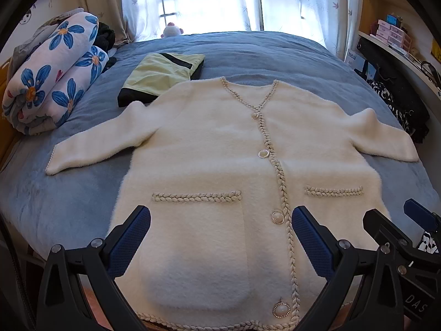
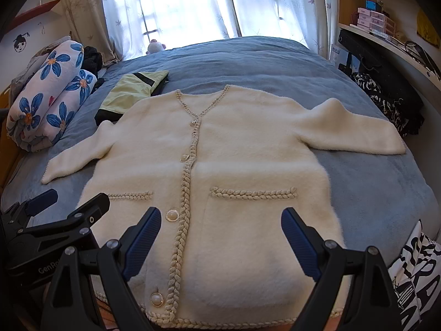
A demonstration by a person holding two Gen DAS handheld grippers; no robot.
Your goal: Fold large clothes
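Observation:
A white fluffy cardigan (image 1: 215, 149) with braided trim and pearl buttons lies flat, buttoned, face up on the blue bed (image 1: 261, 52), both sleeves spread out. It also shows in the right wrist view (image 2: 248, 154). My left gripper (image 1: 220, 218) is open and empty, hovering over the cardigan's lower left part near the hem. My right gripper (image 2: 220, 220) is open and empty over the lower right part. Each gripper shows at the edge of the other's view: the right one (image 1: 391, 220) and the left one (image 2: 71, 201).
A folded light-green and black garment (image 1: 162, 74) lies beyond the cardigan's left shoulder. A rolled flowered quilt (image 1: 55, 71) sits at the bed's left edge. Shelves and a desk (image 1: 399, 49) with black-and-white clothes stand on the right. A curtained window (image 1: 220, 0) is behind.

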